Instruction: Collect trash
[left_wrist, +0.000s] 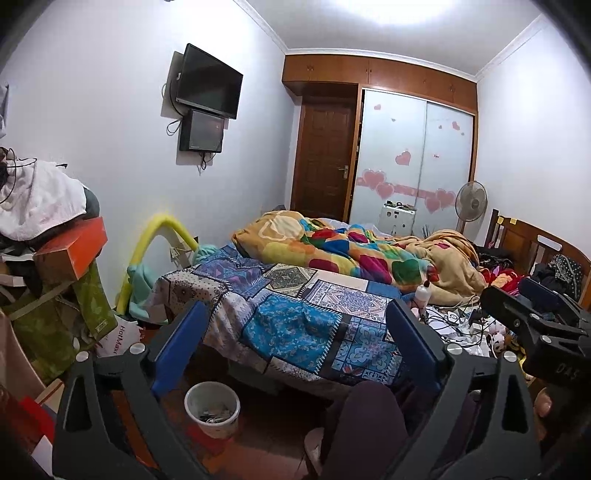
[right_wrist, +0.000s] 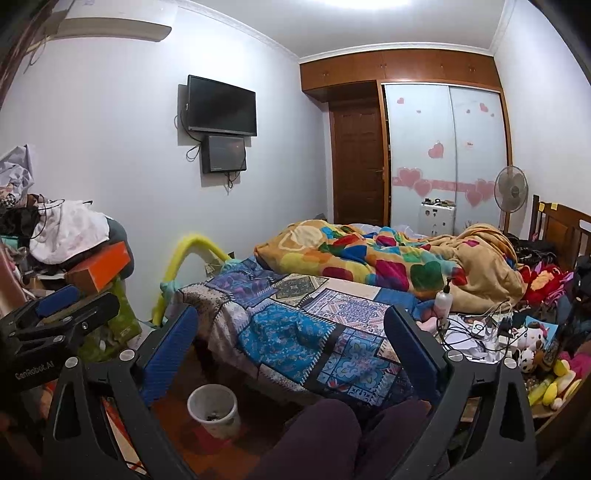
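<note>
A white waste bin (left_wrist: 214, 428) (right_wrist: 218, 424) stands on the floor at the foot of the bed, with a few scraps at its bottom. My left gripper (left_wrist: 295, 310) is open, held up in front of the bed's corner, with nothing between its blue pads. My right gripper (right_wrist: 291, 312) is open too, level with the left and just as empty. Each gripper shows at the edge of the other's view: the right gripper (left_wrist: 517, 295) and the left gripper (right_wrist: 96, 297). White paper scraps and cables (left_wrist: 461, 325) (right_wrist: 472, 339) lie on the bed's right side beside a white bottle (left_wrist: 423, 291) (right_wrist: 443, 299).
A patchwork cover (left_wrist: 295, 317) and a colourful duvet (left_wrist: 351, 251) lie on the bed. A pile of boxes and clothes (left_wrist: 55, 240) stands at the left. The person's knees (right_wrist: 325, 435) sit below the grippers. Soft toys (right_wrist: 535, 343) crowd the right; a fan (right_wrist: 511, 188), wardrobe and door are behind.
</note>
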